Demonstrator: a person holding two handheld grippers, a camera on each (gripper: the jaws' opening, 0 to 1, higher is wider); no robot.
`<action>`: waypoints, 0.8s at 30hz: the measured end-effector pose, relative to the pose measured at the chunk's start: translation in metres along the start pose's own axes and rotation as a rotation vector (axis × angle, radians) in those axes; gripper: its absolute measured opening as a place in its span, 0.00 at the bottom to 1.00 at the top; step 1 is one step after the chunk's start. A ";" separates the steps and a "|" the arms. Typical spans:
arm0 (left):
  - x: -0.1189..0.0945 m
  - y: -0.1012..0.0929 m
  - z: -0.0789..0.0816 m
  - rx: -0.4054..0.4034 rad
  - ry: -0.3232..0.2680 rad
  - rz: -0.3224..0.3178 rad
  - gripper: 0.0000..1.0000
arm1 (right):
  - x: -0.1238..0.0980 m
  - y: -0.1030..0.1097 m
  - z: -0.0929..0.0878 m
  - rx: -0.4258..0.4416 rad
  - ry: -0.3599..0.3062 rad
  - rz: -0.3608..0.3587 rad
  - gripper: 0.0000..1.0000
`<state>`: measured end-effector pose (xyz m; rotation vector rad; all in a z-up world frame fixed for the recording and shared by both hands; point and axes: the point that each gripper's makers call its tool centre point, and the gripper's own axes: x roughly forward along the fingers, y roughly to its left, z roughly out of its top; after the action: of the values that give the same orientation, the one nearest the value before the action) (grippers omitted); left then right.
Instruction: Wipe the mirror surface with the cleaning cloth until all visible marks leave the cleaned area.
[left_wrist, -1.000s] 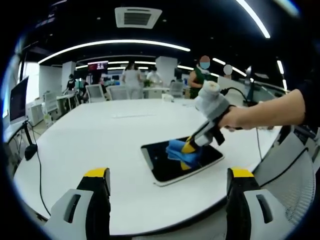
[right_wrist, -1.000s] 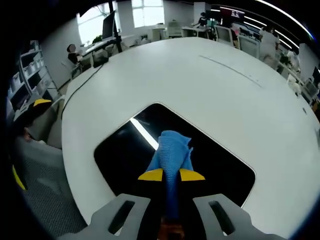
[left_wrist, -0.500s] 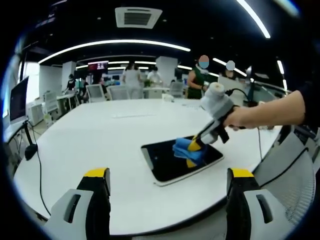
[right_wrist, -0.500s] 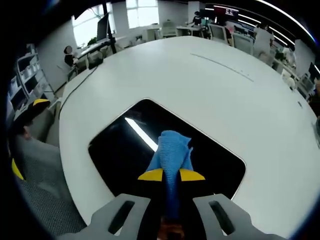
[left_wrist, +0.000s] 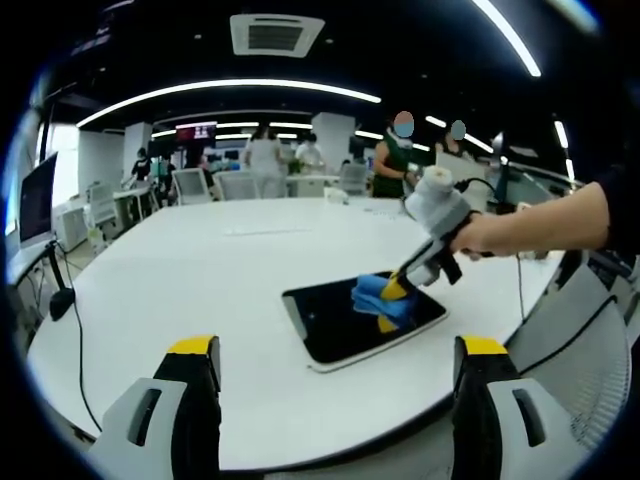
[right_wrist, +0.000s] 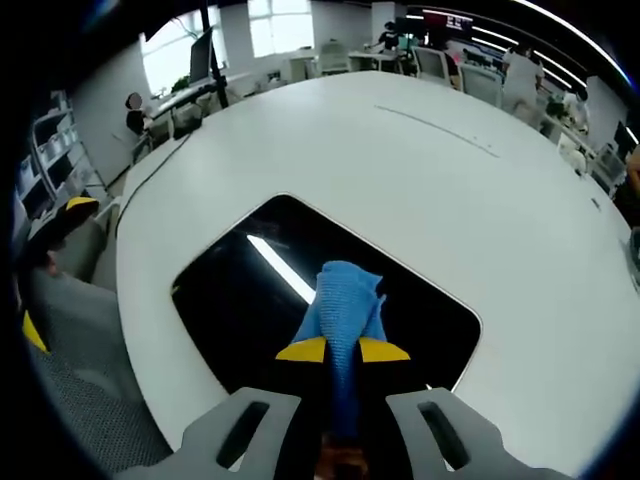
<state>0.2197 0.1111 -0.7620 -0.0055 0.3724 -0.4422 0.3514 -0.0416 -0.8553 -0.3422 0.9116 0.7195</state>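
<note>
A dark rectangular mirror (left_wrist: 335, 322) (right_wrist: 230, 300) with a pale rim lies flat on the white table (left_wrist: 200, 270). My right gripper (left_wrist: 396, 292) (right_wrist: 342, 349) is shut on a blue cleaning cloth (left_wrist: 378, 299) (right_wrist: 345, 295), and the cloth presses on the mirror's right part. A hand (left_wrist: 490, 235) holds that gripper from the right. My left gripper (left_wrist: 335, 345) stands open at the table's near edge, well short of the mirror, with nothing between its yellow-tipped fingers (left_wrist: 192, 347).
A cable (left_wrist: 75, 340) runs off the table's left edge near a monitor (left_wrist: 35, 200). Chairs (left_wrist: 590, 330) stand to the right. People and desks fill the far background. A ceiling light reflects in the mirror (right_wrist: 280, 268).
The right gripper and the cloth have slid a little to the right and farther back across the mirror. The left gripper has stayed still.
</note>
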 end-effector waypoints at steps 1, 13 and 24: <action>0.000 0.000 0.000 0.000 0.000 -0.001 0.97 | 0.000 0.000 0.000 0.002 -0.001 0.001 0.05; 0.000 0.000 0.000 0.000 0.002 0.001 0.97 | -0.001 -0.005 -0.002 0.005 0.006 -0.009 0.05; 0.000 0.000 -0.001 0.000 0.003 0.004 0.97 | -0.006 -0.011 -0.008 0.020 0.006 -0.021 0.05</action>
<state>0.2199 0.1115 -0.7630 -0.0041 0.3756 -0.4379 0.3520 -0.0566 -0.8553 -0.3364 0.9187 0.6900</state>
